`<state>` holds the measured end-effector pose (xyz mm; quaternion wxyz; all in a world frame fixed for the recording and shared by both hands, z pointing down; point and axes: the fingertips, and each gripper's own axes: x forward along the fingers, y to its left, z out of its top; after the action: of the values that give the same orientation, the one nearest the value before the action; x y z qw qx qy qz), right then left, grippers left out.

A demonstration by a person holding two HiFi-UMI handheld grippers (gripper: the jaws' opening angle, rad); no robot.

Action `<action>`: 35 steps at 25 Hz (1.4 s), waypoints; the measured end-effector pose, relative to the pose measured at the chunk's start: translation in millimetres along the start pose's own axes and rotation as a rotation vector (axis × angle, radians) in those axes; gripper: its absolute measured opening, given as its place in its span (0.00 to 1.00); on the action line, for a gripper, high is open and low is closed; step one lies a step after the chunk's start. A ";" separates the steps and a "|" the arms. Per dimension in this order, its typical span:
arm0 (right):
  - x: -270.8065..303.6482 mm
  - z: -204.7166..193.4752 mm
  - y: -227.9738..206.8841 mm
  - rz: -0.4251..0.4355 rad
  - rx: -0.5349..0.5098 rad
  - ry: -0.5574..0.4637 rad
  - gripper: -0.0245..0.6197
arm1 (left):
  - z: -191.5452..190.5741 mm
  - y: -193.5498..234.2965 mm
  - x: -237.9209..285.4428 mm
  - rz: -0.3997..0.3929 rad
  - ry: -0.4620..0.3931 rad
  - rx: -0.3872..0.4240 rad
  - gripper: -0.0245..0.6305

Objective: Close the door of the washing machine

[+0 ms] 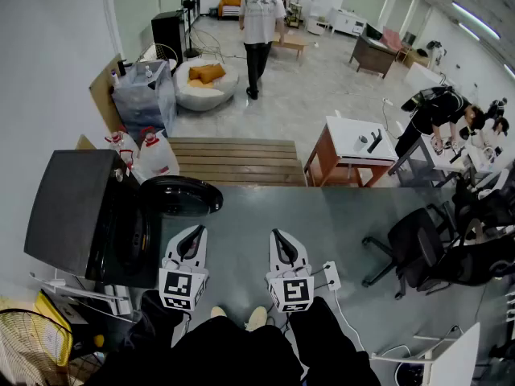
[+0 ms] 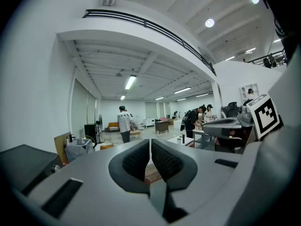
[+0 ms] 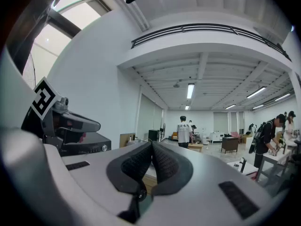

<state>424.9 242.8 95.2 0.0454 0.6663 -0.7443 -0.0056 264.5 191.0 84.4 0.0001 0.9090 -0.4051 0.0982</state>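
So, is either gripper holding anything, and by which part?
Nothing is held. The left gripper and the right gripper are both shut on nothing, apart from the open washing machine door.

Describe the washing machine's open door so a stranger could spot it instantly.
Start at the black washing machine by the left wall. Its door is the round, glossy black disc swung open beside it, near the slatted wooden platform; its neighbours are boxy or pale.

Grey floor (image 1: 322, 87), wooden pallet (image 1: 237, 161), white wall (image 1: 56, 55), ceiling strip light (image 3: 190, 90), black office chair (image 1: 414, 244)
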 end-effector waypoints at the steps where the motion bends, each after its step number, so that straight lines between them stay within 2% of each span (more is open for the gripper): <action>1: -0.2 0.6 2.4 0.000 -0.004 -0.001 0.06 | 0.6 1.8 -1.8 0.000 -0.003 -0.002 0.09; 17: 9.3 -2.9 44.4 -0.033 -0.012 0.003 0.06 | -14.2 39.9 -31.2 -0.020 -0.015 0.004 0.09; 22: 24.1 -4.6 42.3 -0.019 -0.014 0.004 0.06 | -15.9 51.2 -22.6 -0.005 -0.013 0.008 0.09; 28: 84.2 -3.9 39.5 0.019 -0.020 0.005 0.06 | -19.3 88.0 14.6 0.019 -0.008 -0.010 0.09; 35: 199.1 -19.0 0.2 0.128 -0.006 0.023 0.06 | -29.7 133.2 102.2 0.120 0.036 -0.045 0.09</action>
<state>404.6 46.3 126.1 0.0562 0.6174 -0.7846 0.0030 227.8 28.6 121.2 0.0222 0.8808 -0.4611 0.1053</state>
